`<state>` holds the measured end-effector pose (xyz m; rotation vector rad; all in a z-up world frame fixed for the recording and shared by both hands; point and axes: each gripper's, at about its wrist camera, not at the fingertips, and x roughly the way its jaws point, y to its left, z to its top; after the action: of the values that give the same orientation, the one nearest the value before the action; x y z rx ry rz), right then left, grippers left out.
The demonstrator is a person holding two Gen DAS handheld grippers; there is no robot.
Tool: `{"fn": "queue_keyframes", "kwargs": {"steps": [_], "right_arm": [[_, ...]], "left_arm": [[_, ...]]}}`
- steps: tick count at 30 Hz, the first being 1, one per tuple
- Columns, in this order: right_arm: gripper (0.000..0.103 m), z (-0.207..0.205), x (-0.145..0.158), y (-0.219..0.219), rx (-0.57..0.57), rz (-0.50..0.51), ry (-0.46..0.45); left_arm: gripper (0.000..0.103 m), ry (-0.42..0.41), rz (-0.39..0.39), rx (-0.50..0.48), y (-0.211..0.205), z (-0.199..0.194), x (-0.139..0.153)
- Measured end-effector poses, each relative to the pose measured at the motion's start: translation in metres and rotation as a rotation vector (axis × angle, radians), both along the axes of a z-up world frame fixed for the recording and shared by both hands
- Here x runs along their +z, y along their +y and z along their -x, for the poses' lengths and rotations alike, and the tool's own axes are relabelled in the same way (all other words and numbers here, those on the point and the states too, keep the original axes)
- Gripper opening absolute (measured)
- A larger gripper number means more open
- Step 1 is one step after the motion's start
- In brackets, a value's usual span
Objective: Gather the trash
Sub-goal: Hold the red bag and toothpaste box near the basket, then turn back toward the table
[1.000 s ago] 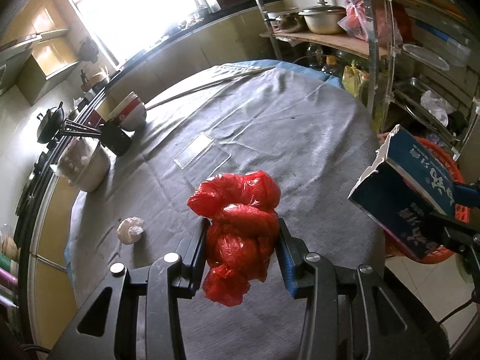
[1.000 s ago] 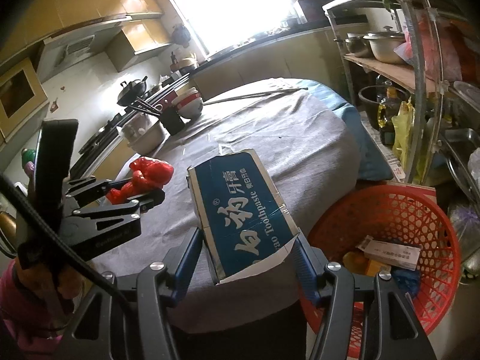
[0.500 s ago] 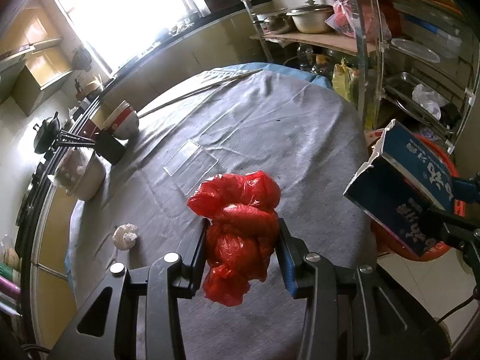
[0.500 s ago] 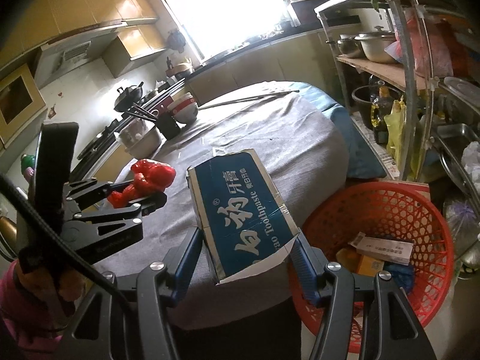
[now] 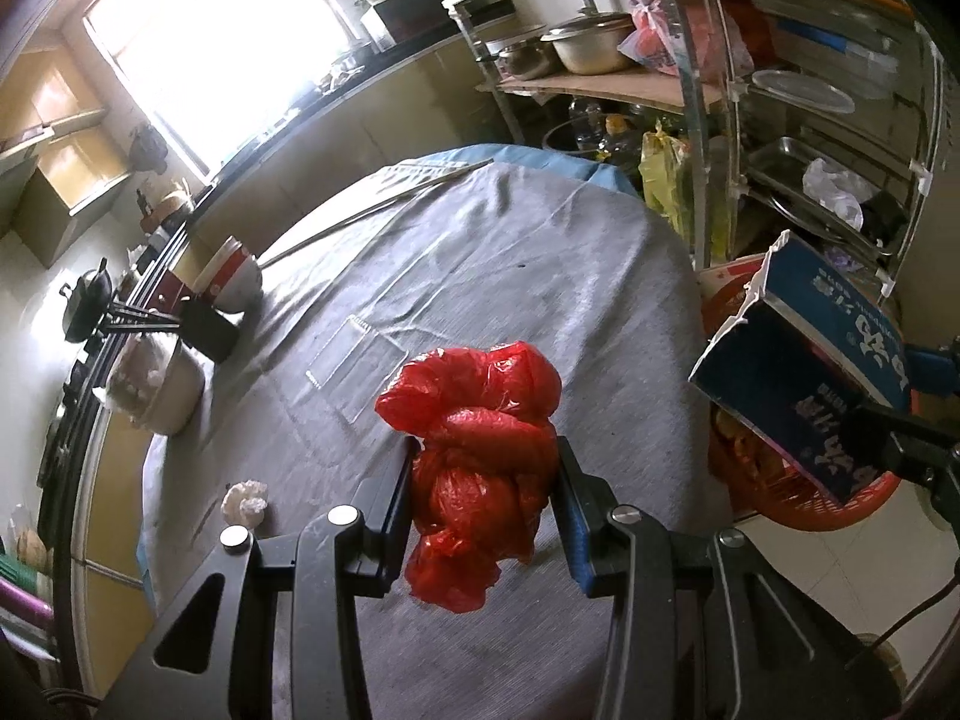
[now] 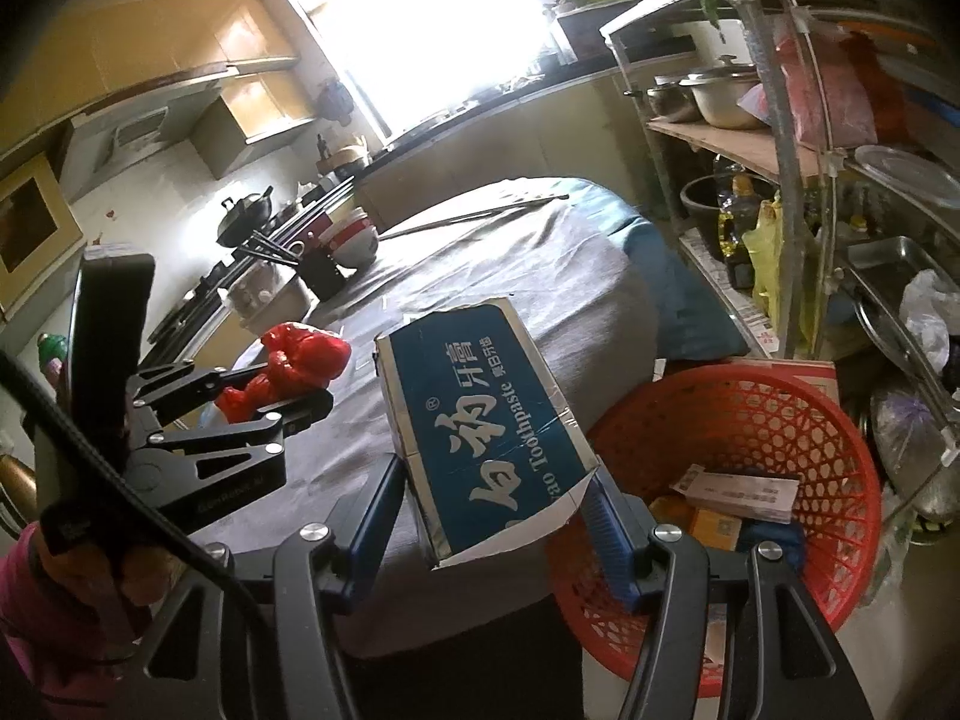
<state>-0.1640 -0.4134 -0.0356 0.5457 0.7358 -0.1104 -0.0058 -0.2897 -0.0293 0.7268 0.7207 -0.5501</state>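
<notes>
Left wrist view: the left gripper (image 5: 483, 495) is clamped on a crumpled red plastic bag (image 5: 480, 456), held above the grey-clothed table (image 5: 516, 276); a white paper wad (image 5: 245, 501) lies at nine o'clock. Right wrist view: the right gripper (image 6: 498, 516) is clamped on a blue toothpaste box (image 6: 480, 420), with the red basket (image 6: 750, 420) at three o'clock holding other packets.

Orange basket (image 5: 774, 480) mostly hidden behind toothpaste box (image 5: 804, 372); contents unclear.
</notes>
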Motion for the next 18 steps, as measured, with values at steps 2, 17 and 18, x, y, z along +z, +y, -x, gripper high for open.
{"fn": "queue_keyframes", "kwargs": {"steps": [2,17,18], "right_arm": [[0.063,0.003,0.0,-0.003,-0.011,0.0,0.0],[0.063,0.028,0.004,-0.028,-0.09,-0.007,-0.018],[0.063,0.03,0.004,-0.029,-0.098,-0.007,-0.022]], "left_arm": [[0.044,0.0,0.0,-0.011,-0.004,0.002,0.001],[0.044,-0.026,-0.01,-0.086,-0.034,0.023,0.004],[0.044,-0.026,-0.008,-0.089,-0.036,0.024,0.004]]}}
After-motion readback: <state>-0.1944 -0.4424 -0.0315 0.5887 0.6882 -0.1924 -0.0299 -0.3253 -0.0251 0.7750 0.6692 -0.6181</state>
